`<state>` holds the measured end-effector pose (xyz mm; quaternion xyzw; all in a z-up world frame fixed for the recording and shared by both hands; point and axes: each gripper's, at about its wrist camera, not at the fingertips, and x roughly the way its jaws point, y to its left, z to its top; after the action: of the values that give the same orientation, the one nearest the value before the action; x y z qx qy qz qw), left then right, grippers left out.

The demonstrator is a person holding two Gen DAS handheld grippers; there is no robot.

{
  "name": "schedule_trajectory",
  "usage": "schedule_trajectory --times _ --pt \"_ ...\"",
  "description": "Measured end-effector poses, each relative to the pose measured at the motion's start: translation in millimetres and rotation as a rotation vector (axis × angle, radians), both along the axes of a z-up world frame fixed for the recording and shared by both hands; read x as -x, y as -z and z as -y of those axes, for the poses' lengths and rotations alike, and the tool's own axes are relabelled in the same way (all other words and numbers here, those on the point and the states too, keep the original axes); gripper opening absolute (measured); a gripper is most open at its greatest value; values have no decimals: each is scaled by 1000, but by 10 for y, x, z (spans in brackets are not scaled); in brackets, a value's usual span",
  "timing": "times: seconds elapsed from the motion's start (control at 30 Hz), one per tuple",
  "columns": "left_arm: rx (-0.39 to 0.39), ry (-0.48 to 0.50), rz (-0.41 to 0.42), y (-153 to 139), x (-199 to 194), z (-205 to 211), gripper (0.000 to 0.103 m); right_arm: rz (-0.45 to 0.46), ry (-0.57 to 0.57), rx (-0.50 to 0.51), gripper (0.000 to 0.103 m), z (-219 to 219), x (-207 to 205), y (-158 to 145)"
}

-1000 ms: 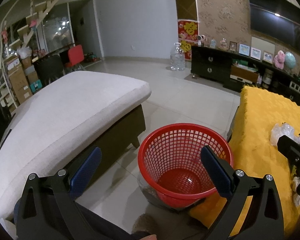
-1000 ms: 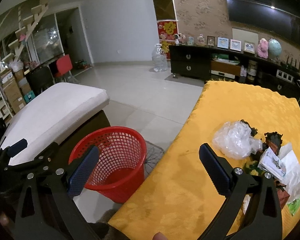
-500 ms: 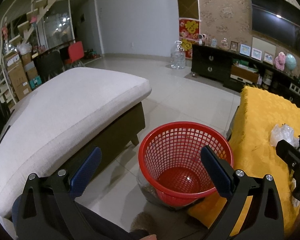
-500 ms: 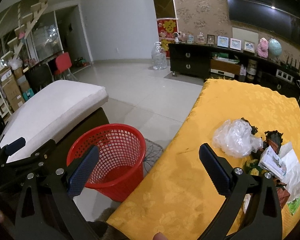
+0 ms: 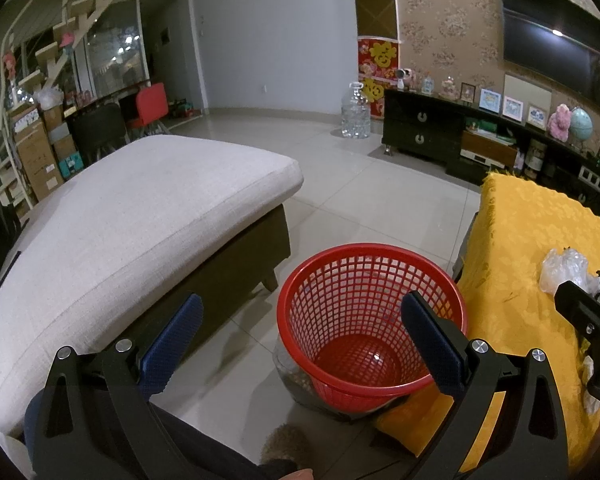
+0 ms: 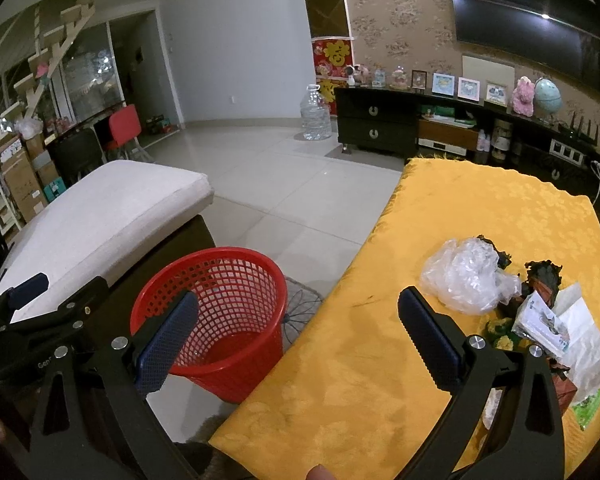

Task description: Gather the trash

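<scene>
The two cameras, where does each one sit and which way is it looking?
Left wrist: sits on the left gripper, looking down into the red basket beside the sofa; its open jaws show.
Right wrist: sits on the right gripper, facing the yellow table and plastic bag; open jaws show.
Both see the basket.

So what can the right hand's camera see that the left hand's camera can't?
Only the right wrist view shows the paper scraps and dark wrappers piled on the yellow table. Only the left wrist view looks down to the bare bottom of the red basket. Both show the basket, the crumpled clear plastic bag, the white cushion, and both grippers open: left, right.
</scene>
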<state>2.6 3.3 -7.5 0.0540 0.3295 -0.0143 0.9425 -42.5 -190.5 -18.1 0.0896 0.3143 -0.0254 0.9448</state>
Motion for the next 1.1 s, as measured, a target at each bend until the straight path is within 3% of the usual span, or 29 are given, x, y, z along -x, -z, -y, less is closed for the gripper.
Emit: schedule_trajectory --times 0.43,0.63,0.9,1.1 --pt "-1 5 -3 -6 4 0 96 -1 16 4 98 133 63 -14" --pt "42 57 -44 -70 -61 118 96 12 135 38 98 600 289 -162" --pt "38 248 -29 -370 -263 903 96 15 363 30 98 1694 605 -411" --pt "-18 413 -68 -247 -328 1657 96 -12 459 52 98 2282 659 -387"
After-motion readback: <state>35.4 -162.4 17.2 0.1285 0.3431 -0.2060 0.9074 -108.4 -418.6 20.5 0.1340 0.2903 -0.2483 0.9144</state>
